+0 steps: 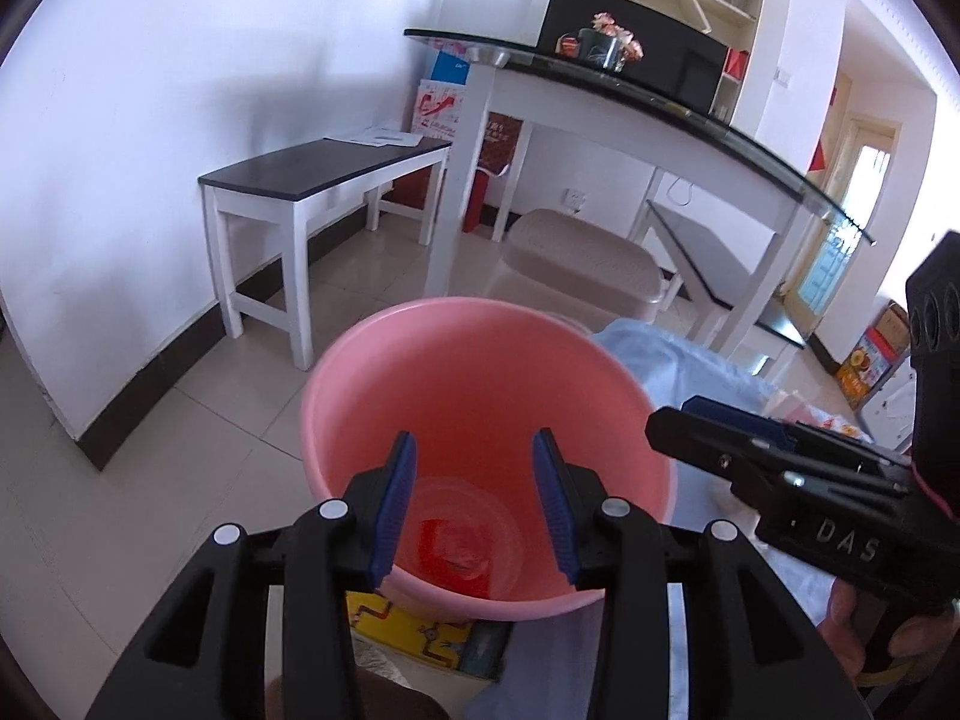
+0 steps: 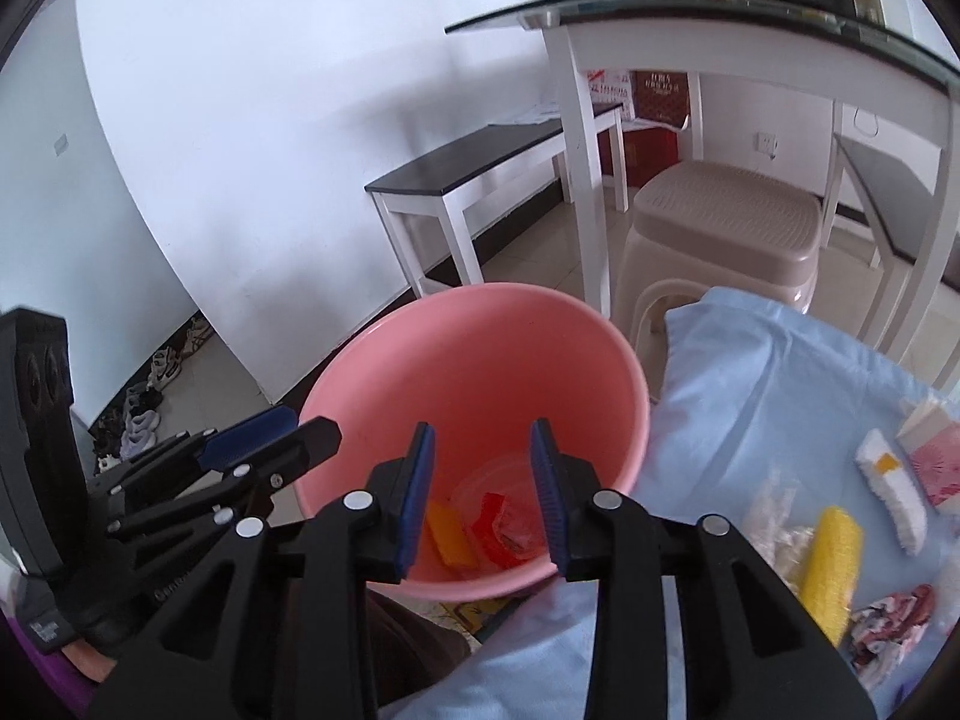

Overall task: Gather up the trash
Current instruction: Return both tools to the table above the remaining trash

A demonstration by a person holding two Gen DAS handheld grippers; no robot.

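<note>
A pink bucket (image 1: pixel 480 372) stands on the floor beside a table with a light blue cloth (image 2: pixel 780 396). Red and orange wrappers (image 2: pixel 480 525) lie at its bottom, also seen in the left wrist view (image 1: pixel 453 549). My left gripper (image 1: pixel 474 504) hangs open and empty over the bucket mouth. My right gripper (image 2: pixel 483 495) is open and empty over the bucket too, and shows in the left wrist view (image 1: pixel 708 426). On the cloth lie a yellow packet (image 2: pixel 831 564), a white packet (image 2: pixel 891 489) and other scraps (image 2: pixel 894 615).
A beige plastic stool (image 2: pixel 726 228) stands behind the bucket. A white bench with a dark top (image 1: pixel 318 174) is along the wall. A glass-topped table (image 1: pixel 600 84) rises behind. Shoes (image 2: pixel 150 390) lie by the wall at left.
</note>
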